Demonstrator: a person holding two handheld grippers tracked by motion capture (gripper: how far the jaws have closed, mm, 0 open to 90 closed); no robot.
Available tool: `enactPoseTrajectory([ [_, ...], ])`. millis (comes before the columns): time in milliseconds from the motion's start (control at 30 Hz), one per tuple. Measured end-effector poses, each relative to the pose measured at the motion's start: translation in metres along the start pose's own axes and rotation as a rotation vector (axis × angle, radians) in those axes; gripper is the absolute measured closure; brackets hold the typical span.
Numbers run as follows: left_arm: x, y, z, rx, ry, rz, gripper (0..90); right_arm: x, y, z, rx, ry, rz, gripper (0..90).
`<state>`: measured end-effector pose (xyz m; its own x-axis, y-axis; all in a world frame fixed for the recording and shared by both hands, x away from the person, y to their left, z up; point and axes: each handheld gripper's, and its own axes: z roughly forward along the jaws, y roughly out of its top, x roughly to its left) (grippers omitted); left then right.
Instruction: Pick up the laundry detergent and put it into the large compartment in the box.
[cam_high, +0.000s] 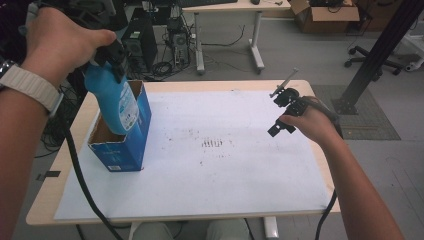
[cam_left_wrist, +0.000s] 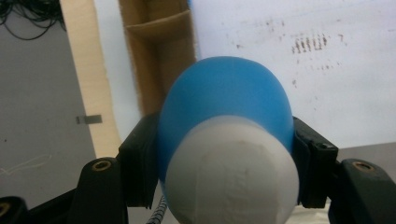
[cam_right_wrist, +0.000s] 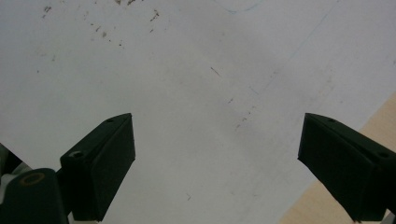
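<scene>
My left gripper (cam_high: 111, 56) is clamped on the shoulder of the blue bottle (cam_high: 114, 100), just under its white cap (cam_left_wrist: 233, 172); in the left gripper view both black jaws press flat against the blue plastic on either side. The bottle hangs straight below my hand, long axis nearly upright, base down, and its lower end sits in the open mouth of the blue cardboard box (cam_high: 122, 142) that stands near the table's left edge. That is the relation that counts: bottle and box are lined up one over the other, so any next move runs along that vertical line (I judge a sideways pull would catch the brown inner flap (cam_left_wrist: 159, 28) and tip the box). My left forearm is raised high, wrist bent so the gripper points down. My right gripper (cam_high: 281, 112) is well apart, hovering low over the white sheet (cam_high: 225, 170) at the table's right side, jaws spread wide with nothing between them, so the left hand is plainly the nearer one.
</scene>
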<state>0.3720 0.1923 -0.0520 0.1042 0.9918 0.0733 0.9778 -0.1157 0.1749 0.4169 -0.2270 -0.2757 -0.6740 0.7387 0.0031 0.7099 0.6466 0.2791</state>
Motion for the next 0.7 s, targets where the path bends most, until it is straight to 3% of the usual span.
enactPoseTrajectory([
  [233, 0.01, 0.008, 0.007, -0.01, 0.049, -0.023, 37.6, -0.004, 0.001, 0.001, 0.005, 0.0, 0.002, 10.8],
  [700, 0.028, 0.018, 0.039, -0.007, 0.058, -0.053, 37.6, -0.006, 0.003, 0.005, 0.014, -0.008, -0.01, 10.8],
])
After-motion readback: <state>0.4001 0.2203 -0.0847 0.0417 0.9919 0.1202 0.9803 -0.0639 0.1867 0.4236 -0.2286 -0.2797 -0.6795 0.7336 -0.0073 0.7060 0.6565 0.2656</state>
